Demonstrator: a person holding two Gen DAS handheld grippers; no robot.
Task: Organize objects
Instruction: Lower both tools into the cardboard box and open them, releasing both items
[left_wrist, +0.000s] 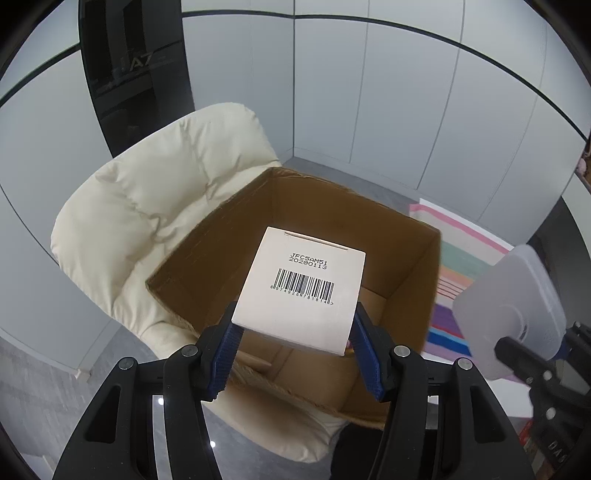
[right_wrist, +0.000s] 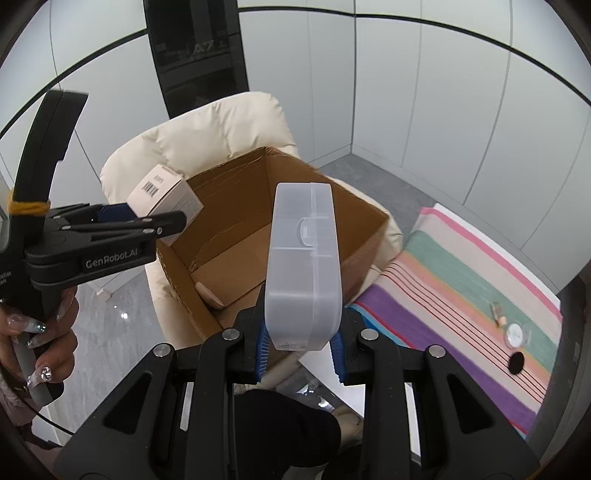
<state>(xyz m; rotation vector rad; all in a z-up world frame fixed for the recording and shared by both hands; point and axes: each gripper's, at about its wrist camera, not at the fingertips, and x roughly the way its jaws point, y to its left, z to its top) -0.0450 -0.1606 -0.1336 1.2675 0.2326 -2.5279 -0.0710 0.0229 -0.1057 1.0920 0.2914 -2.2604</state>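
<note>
The open cardboard box (right_wrist: 280, 221) on the cream chair (left_wrist: 155, 206) looks empty. Above it, the left gripper (left_wrist: 295, 332) pinches a small barcoded carton (left_wrist: 301, 288); the right gripper (right_wrist: 299, 350) pinches a translucent plastic case (right_wrist: 304, 266), its long axis pointing forward

Small pale carton (left_wrist: 301, 286): square printed face up, barcode and code "JFC5AM51 20280113" legible, tuck flap at far edge. Held level above the cardboard box's near-left region, clamped at both sides between the blue pads (left_wrist: 364, 354) of the left gripper (left_wrist: 295, 350).

Translucent plastic case (right_wrist: 303, 266): frosted, rounded corners, latch tab on its narrow face. Stands on edge, pinched at its lower end by the right gripper (right_wrist: 300, 349), above the box's near wall.

Cardboard box (left_wrist: 413, 291): brown, top open, seated on a cream padded chair (left_wrist: 147, 221).
</note>
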